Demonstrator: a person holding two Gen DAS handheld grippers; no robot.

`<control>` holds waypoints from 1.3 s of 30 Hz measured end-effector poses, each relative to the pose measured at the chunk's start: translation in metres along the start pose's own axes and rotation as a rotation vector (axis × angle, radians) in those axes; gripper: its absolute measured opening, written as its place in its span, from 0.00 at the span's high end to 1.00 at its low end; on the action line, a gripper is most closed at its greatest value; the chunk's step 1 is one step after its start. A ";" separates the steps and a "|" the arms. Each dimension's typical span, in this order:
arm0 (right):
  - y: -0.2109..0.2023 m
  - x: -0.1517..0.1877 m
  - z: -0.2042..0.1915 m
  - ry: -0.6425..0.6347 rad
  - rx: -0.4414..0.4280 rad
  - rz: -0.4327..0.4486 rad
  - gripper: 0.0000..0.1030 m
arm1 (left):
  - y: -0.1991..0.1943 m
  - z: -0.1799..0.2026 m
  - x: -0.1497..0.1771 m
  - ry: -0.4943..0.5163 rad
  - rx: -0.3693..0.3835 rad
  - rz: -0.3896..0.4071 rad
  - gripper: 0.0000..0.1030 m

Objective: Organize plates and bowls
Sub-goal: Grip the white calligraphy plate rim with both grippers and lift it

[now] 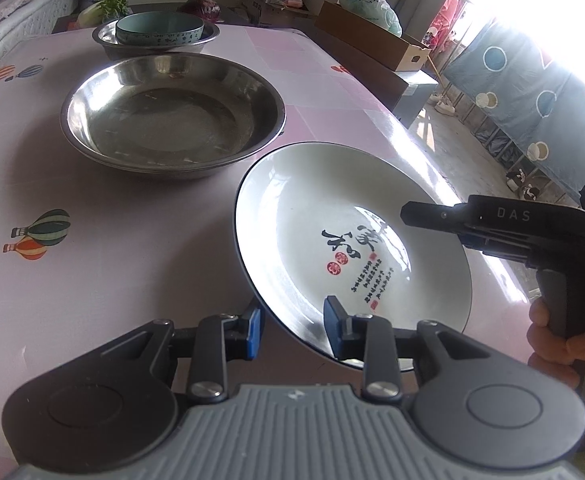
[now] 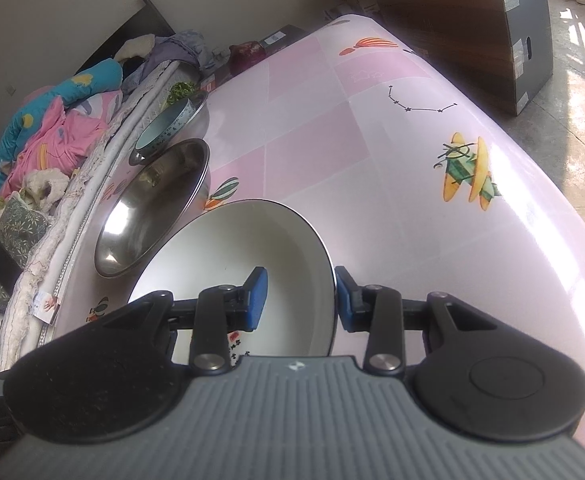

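Observation:
A white plate [image 1: 332, 216] with a black rim and calligraphy hangs tilted over the pink table [image 1: 92, 280], gripped from two sides. My left gripper [image 1: 292, 330] is shut on its near rim, one blue pad under the plate and one inside. My right gripper [image 1: 432, 224] comes in from the right. In the right wrist view it [image 2: 300, 300] is shut on the plate [image 2: 232, 248] at the rim. Beyond the plate sits a wide steel basin [image 1: 172, 116] [image 2: 152, 208]. Behind it a teal bowl [image 1: 158, 28] [image 2: 164, 128] rests inside a smaller steel bowl [image 1: 108, 40] [image 2: 198, 120].
A person's hand [image 1: 552, 340] holds the right gripper's handle. Cardboard boxes [image 1: 372, 36] and a dark cabinet [image 2: 472, 40] stand past the table's far edge. A bed with piled bedding [image 2: 52, 132] runs along the basin side. A purple cabbage [image 1: 204, 8] and greens [image 1: 112, 4] lie behind the bowls.

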State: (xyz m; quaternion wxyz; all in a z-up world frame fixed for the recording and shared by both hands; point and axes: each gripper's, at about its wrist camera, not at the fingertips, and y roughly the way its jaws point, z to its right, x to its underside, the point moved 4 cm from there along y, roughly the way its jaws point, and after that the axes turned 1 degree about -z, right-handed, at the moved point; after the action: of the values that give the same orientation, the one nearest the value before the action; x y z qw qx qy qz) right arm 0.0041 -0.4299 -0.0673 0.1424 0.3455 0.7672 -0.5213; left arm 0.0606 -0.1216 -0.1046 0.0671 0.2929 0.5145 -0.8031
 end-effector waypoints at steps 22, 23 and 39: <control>0.000 0.008 0.000 -0.006 0.032 0.021 0.68 | 0.012 -0.004 -0.017 0.044 -0.052 0.051 0.68; 0.000 0.008 0.000 -0.007 0.034 0.023 0.68 | 0.013 -0.004 -0.018 0.049 -0.054 0.051 0.66; 0.003 0.007 -0.003 -0.002 0.039 0.035 0.67 | 0.012 -0.003 -0.018 0.039 -0.038 0.043 0.57</control>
State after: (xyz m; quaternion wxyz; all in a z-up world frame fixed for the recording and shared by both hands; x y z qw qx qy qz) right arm 0.0018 -0.4243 -0.0724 0.1455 0.3611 0.7506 -0.5338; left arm 0.0812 -0.1283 -0.1050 0.0801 0.3180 0.5246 -0.7857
